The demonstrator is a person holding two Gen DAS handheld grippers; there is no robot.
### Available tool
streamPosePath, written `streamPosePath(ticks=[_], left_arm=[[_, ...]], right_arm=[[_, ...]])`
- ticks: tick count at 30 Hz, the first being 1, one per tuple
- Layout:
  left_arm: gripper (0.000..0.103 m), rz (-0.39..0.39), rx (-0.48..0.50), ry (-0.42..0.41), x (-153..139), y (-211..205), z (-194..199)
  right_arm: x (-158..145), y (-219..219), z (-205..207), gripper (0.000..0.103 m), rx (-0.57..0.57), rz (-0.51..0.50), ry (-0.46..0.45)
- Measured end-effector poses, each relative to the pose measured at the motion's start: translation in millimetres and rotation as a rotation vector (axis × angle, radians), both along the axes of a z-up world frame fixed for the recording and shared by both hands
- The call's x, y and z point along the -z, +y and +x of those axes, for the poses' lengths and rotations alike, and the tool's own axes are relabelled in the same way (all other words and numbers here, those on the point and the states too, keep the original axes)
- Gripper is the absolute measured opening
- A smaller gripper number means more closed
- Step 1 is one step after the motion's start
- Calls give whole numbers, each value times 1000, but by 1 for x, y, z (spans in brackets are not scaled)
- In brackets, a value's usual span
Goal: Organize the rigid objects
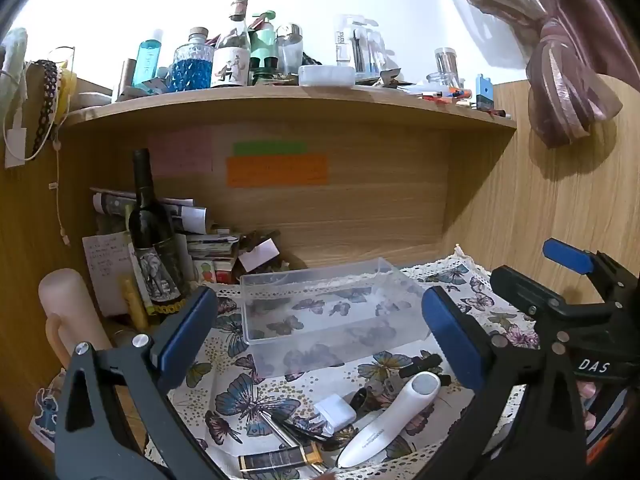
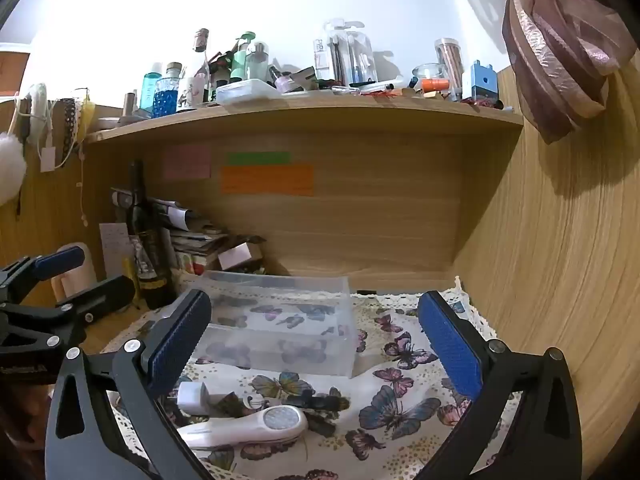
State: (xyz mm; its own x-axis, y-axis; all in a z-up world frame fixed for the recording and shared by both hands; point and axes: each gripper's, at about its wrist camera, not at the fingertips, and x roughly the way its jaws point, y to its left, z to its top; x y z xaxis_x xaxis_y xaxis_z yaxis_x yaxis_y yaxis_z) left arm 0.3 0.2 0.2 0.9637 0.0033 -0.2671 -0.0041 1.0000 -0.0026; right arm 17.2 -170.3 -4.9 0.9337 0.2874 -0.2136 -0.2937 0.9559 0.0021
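A clear plastic box (image 1: pixel 328 304) stands empty on the butterfly cloth (image 1: pixel 248 400); it also shows in the right wrist view (image 2: pixel 280 320). In front of it lie a white handheld device (image 1: pixel 392 420) (image 2: pixel 244 426), a white plug adapter (image 1: pixel 334 412) (image 2: pixel 192 398), a black clip (image 1: pixel 420 364) (image 2: pixel 320 402), a metal pen (image 1: pixel 276 428) and a dark gold-capped tube (image 1: pixel 276 460). My left gripper (image 1: pixel 320 332) is open and empty above them. My right gripper (image 2: pixel 316 340) is open and empty, to the right of the left one.
A dark wine bottle (image 1: pixel 154 248), stacked papers and boxes (image 1: pixel 208 248) and a pink cup (image 1: pixel 68 312) crowd the back left. A wooden shelf (image 1: pixel 280 100) full of bottles hangs overhead. A wooden side wall (image 2: pixel 560 280) closes the right.
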Motion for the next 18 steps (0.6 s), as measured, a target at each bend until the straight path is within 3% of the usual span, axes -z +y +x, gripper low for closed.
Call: streamPosePath(ticks=[18], left_arm=[[103, -28, 2, -14, 1, 7, 2]], right_arm=[[0, 3, 0, 103, -13, 9, 9]])
